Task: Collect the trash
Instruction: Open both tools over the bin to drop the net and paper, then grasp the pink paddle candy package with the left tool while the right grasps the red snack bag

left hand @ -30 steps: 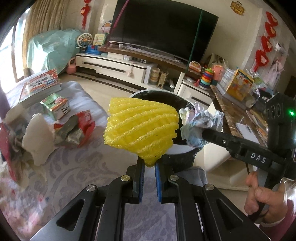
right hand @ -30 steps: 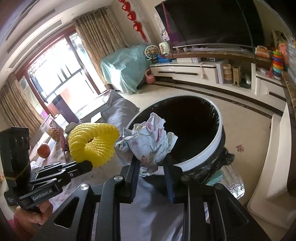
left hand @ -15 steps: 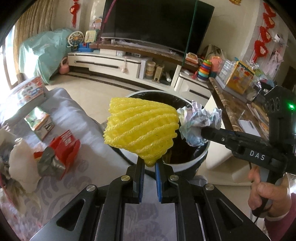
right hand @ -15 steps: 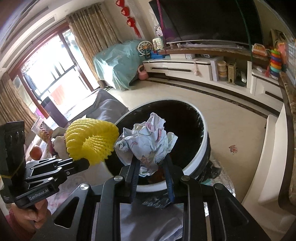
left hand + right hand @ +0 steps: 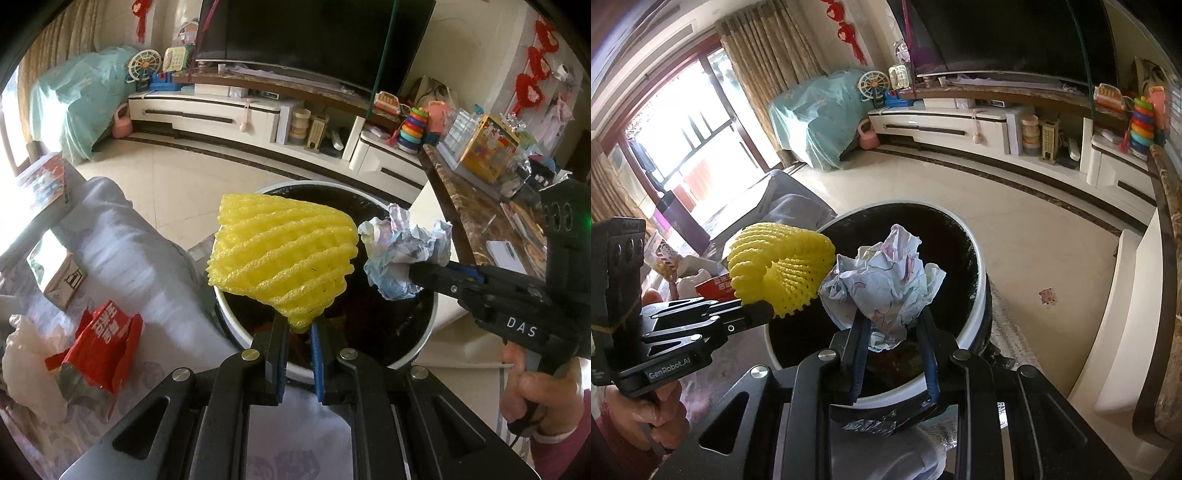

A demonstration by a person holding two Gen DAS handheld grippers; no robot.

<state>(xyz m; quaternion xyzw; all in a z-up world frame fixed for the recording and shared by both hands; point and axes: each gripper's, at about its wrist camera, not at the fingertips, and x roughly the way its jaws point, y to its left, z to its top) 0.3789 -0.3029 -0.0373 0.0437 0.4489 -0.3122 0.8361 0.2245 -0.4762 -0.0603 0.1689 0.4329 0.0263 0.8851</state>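
Left tongs (image 5: 298, 326): pressed together on the lower tip of a yellow foam net (image 5: 282, 260), which stands up from the fingers and fans out at centre frame in the left wrist view. In the right wrist view the same net (image 5: 781, 267) appears at centre left, carried at the end of the left tongs (image 5: 759, 314), and overlaps the near left rim of the bin.

Right tongs (image 5: 894, 332): pinching a crumpled paper ball (image 5: 886, 282) printed with coloured drawing marks; the paper fills the gap between both fingers. In the left wrist view the paper (image 5: 404, 254) sits at centre right, at the tip of the right tongs (image 5: 415, 271), just beside the foam net; whether the two items touch cannot be determined.

Trash bin (image 5: 975, 325): round, white rim, black liner, lower centre of the right wrist view. Both held items are positioned in front of its opening. Some reddish-brown refuse is visible in the bottom, too dark to identify.

Surface (image 5: 140, 266) at left of the left wrist view, under a pale patterned cloth: carries a torn red package (image 5: 98, 347), a white crumpled wad (image 5: 26, 380) at lower left, and a small cardboard box (image 5: 61, 280) above them, all well apart from the bin.

Upper frame: television (image 5: 314, 33) above a white cabinet (image 5: 229, 112).
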